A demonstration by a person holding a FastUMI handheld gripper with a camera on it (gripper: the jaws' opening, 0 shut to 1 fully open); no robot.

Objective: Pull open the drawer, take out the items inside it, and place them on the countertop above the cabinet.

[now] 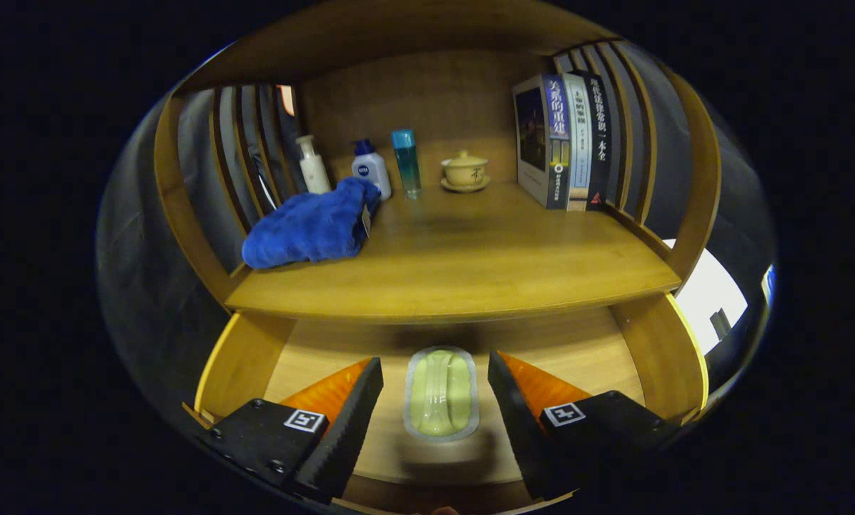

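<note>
Your gripper [435, 400] is spread wide around the pale green sealed packet [440, 393] lying low in the frame on the open drawer [585, 350] floor; it looks light, slippery and soft, so pinch its long sides gently.

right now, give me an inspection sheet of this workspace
surface: wooden countertop above the drawer, bare at the middle and front.
job's things: drawer pulled open; pale green sealed packet flat on its floor.
clutter: blue towel, three bottles, lidded cup on a saucer, upright books, all on the countertop.
grippers: gripper open, fingers either side of the packet, apart from it.
cables: nothing seen.
surroundings: slatted side panels; bright patch beyond the cabinet's side.
</note>
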